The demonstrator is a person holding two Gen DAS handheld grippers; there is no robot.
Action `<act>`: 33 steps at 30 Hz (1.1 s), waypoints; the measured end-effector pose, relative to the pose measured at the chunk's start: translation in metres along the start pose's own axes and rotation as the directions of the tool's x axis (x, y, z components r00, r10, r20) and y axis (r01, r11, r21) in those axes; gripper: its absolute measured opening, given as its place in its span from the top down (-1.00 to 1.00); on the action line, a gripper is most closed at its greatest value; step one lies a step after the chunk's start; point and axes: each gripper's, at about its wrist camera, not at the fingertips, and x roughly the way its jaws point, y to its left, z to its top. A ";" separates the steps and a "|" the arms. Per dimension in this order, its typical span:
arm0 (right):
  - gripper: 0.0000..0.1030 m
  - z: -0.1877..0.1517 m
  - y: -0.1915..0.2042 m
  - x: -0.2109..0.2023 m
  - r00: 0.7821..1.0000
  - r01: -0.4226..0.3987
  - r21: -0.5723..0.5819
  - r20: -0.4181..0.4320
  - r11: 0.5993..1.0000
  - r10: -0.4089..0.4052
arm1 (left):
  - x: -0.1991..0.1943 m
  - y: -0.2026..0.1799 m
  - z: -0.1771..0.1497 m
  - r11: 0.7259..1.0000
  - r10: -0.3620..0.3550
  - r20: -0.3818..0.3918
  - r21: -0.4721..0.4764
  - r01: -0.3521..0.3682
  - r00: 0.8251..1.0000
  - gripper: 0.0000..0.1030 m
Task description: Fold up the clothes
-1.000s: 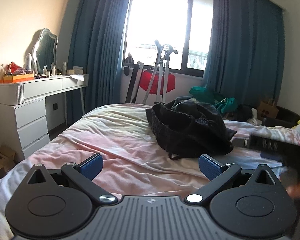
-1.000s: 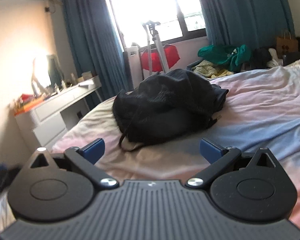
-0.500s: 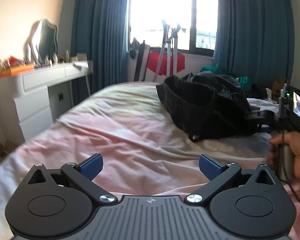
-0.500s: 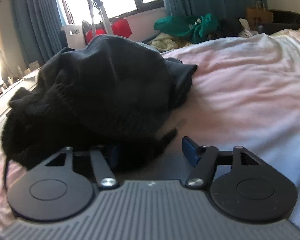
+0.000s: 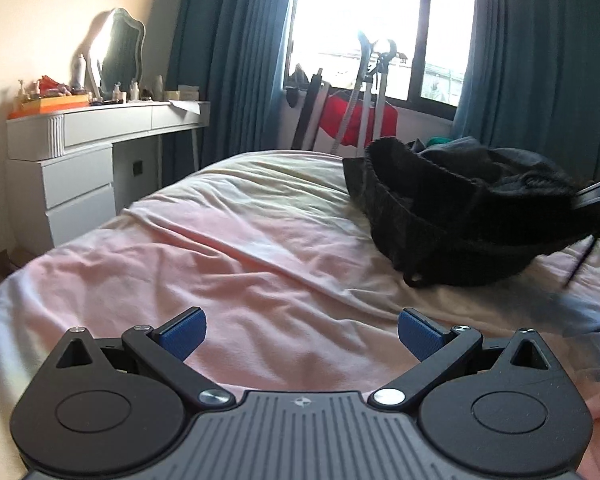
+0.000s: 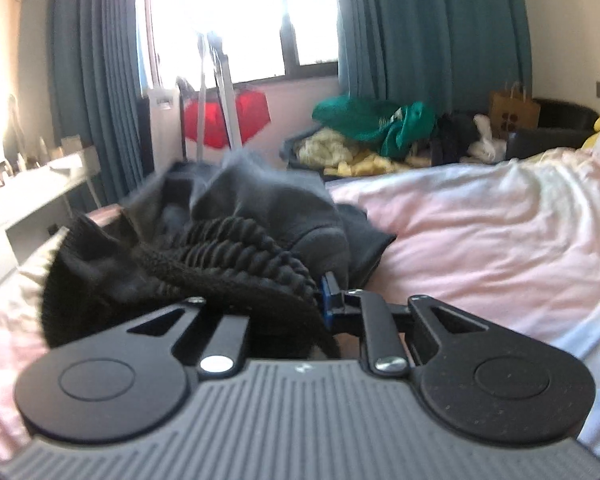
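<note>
A crumpled black garment lies on the pink bed sheet, to the right and ahead of my left gripper, which is open and empty just above the sheet. In the right wrist view my right gripper is shut on the garment's black ribbed edge. The cloth covers the left finger; the blue pad of the right finger shows. The right gripper's black body reaches into the garment from the right in the left wrist view.
A white dresser with a mirror stands left of the bed. A red-clothed rack stands by the window with blue curtains. A heap of green and yellow clothes and a paper bag lie beyond the bed.
My right gripper has moved into the black garment, closed on its ribbed edge and lifted it a little. My left gripper has stayed open and dropped nearer the sheet.
</note>
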 end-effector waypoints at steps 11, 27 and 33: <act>0.69 0.009 -0.008 -0.178 0.991 -0.112 0.027 0.081 0.993 0.110 | -0.069 0.019 0.016 0.991 -0.079 0.106 -0.099 0.090 0.991 -1.00; 0.68 -0.077 -0.061 -0.225 0.982 0.025 0.282 -0.187 0.959 0.029 | -0.080 0.016 0.002 0.962 -0.196 0.026 -0.186 0.198 0.980 -1.00; 0.67 -0.084 -0.069 -0.221 0.980 0.058 0.301 -0.198 0.952 0.003 | -0.062 0.010 0.007 0.943 -0.250 0.063 -0.212 0.258 0.966 -1.00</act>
